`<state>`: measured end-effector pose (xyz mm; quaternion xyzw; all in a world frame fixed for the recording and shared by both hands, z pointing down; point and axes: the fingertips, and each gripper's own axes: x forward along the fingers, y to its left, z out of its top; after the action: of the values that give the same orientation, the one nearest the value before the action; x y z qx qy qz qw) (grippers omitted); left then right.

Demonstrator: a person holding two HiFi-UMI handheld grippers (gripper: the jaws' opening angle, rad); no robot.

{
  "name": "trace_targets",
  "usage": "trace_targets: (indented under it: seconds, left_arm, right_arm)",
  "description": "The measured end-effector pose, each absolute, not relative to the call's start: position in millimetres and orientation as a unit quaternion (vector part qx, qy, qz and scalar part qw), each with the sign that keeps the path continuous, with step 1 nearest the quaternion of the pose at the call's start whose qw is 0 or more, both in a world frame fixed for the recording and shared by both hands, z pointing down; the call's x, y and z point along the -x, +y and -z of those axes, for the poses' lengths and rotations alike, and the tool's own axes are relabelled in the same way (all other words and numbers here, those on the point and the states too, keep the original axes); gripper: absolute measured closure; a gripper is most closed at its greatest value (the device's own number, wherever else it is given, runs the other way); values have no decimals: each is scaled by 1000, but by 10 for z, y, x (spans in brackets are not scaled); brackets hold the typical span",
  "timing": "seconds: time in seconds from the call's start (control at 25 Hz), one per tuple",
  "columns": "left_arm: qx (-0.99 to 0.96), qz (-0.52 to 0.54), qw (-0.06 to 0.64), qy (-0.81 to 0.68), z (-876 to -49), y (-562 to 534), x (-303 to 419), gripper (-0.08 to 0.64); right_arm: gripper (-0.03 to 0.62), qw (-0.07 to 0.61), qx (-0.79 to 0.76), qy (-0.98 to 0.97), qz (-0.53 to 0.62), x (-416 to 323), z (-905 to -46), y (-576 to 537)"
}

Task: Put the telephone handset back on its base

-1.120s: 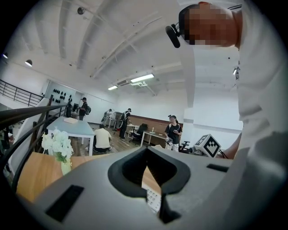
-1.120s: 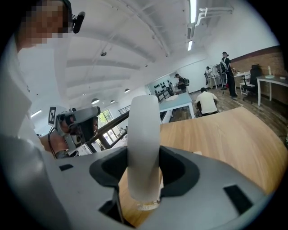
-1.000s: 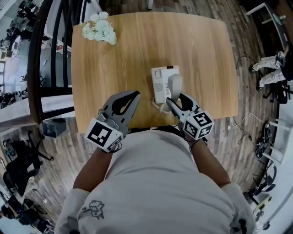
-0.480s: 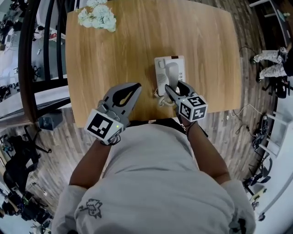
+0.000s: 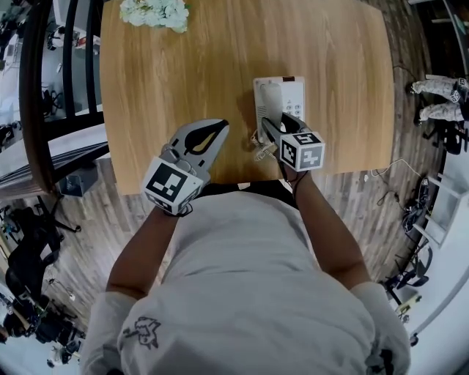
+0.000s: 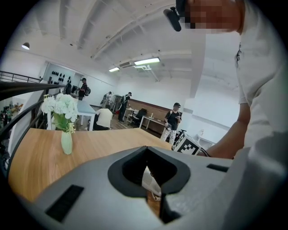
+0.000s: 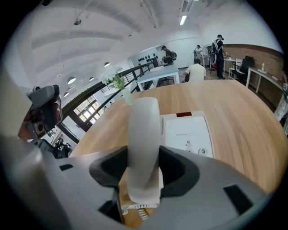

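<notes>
The white telephone base (image 5: 293, 95) lies on the wooden table (image 5: 183, 66), its keypad (image 7: 189, 134) showing on the right. My right gripper (image 5: 274, 126) is shut on the lower end of the white handset (image 5: 270, 99). The handset (image 7: 144, 134) runs along the left side of the base; I cannot tell whether it rests there. Its coiled cord (image 5: 260, 150) hangs below the jaws toward the table's near edge. My left gripper (image 5: 211, 133) is shut with nothing in it, over the table's near edge to the left of the telephone.
A vase of white flowers (image 5: 155, 13) stands at the table's far left corner. A dark railing (image 5: 44, 88) runs along the left of the table. People and desks fill the room behind, as the left gripper view shows.
My right gripper has carried the handset from the right part of the base across to its left side. The left gripper has kept its place by the near edge.
</notes>
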<state>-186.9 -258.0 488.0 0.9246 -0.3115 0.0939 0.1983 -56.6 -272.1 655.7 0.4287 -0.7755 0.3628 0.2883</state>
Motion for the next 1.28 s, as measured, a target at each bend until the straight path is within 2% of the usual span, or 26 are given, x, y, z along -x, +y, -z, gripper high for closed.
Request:
trace_targets:
  seconds: [0.36, 0.76, 1.28]
  left_arm:
    - [-919, -110, 230, -300, -5232, -2614, 1830, 554]
    - [-919, -110, 238, -296, -5271, -2634, 1829, 554]
    - [-912, -110, 246, -308, -5336, -2606, 1892, 554]
  right_arm:
    - [371, 311, -444, -752, -375, 584, -6794, -2840]
    - [371, 297, -470, -731, -394, 588, -6843, -2840]
    - [368, 294, -496, -740, -347, 565, -6837, -2849]
